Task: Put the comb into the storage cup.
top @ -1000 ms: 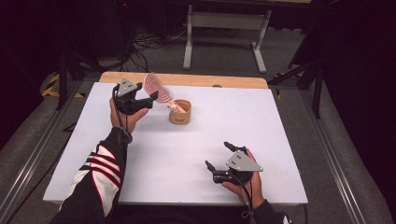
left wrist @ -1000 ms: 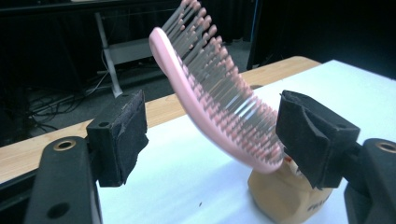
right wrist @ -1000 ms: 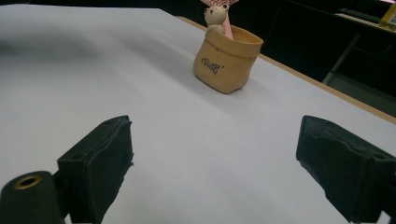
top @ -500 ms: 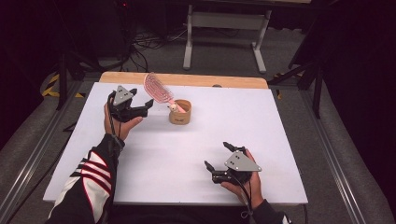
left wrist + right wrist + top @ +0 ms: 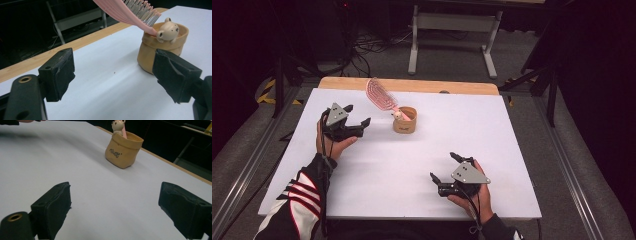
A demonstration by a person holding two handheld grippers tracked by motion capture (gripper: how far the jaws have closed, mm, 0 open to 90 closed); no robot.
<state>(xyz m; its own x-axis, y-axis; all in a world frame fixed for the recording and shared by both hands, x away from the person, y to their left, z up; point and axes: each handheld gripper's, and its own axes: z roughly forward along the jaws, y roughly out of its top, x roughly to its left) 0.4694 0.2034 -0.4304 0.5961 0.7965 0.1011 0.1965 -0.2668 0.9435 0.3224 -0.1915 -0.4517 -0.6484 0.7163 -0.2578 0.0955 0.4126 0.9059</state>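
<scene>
A small tan pouch-like cup (image 5: 405, 121) stands upright on the white table (image 5: 402, 160), toward the back. A pink hairbrush (image 5: 379, 95) leans out of it to the left, its handle inside, with a small bear figure (image 5: 398, 115) at the rim. My left gripper (image 5: 358, 121) hovers open just left of the cup, jaws apart and empty; in the left gripper view the cup (image 5: 160, 47) and brush (image 5: 130, 11) lie ahead on the right. My right gripper (image 5: 443, 167) rests open near the front edge, far from the cup (image 5: 123, 150).
A wooden strip (image 5: 412, 85) runs along the table's back edge. Behind it stand a metal frame stand (image 5: 452, 35) and cables on the dark floor. Rails run along both sides of the table.
My left gripper has drawn back leftward and toward the person, away from the hairbrush, which stays leaning in the cup. The right gripper has not moved.
</scene>
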